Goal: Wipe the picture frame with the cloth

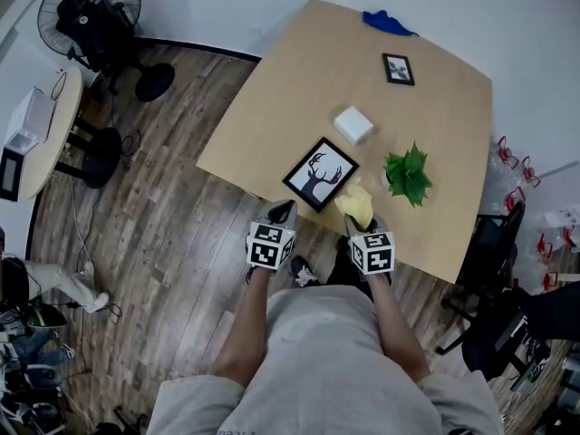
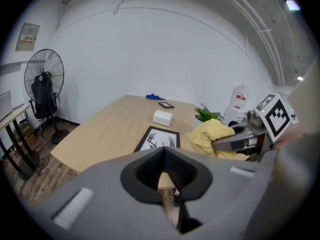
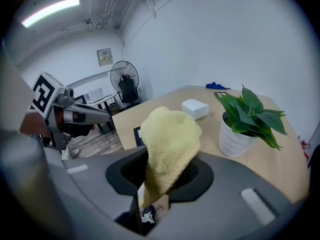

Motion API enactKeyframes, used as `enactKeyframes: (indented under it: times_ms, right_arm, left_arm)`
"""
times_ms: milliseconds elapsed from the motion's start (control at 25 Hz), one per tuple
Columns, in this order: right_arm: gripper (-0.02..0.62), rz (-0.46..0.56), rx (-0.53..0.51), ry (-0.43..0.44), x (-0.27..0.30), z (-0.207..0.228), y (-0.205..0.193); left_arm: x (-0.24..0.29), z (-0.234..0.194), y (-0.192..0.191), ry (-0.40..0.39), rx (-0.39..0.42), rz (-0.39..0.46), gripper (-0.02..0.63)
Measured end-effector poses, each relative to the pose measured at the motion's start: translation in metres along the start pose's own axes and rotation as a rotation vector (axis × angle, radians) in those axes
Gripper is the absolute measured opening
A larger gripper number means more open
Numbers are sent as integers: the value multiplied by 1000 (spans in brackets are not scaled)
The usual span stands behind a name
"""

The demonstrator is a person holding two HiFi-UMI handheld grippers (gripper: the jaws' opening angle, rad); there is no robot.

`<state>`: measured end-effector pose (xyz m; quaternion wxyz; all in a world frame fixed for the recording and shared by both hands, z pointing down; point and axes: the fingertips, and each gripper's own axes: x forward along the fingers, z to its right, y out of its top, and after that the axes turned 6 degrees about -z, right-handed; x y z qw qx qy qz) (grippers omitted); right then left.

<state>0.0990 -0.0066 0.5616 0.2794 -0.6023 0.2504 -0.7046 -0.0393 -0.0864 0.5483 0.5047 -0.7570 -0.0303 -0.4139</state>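
Now my left tool [image 1: 283,211] sits closed and empty at the table's [image 1: 299,80] near edge, the picture frame [image 1: 320,173] lies flat just ahead, and my right tool [image 1: 360,219] clamps the yellow cloth [image 1: 356,205] near the potted plant [image 1: 407,174].

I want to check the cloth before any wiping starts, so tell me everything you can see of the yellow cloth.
The yellow cloth looks like soft, fuzzy terry fabric, bunched into a rounded lump. The right gripper is shut on its lower end, so the rest stands up out of the jaws. In the head view it is over the near edge of the wooden table, just right of the deer picture frame. Whether it touches either cannot be told.
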Motion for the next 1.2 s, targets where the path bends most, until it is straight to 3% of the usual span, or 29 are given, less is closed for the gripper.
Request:
enactKeyframes:
  times_ms: [1200]
  right_arm:
    - [84, 20, -47, 36, 1, -22, 1]
  left_arm:
    - [-6, -1, -10, 4, 12, -4, 52]
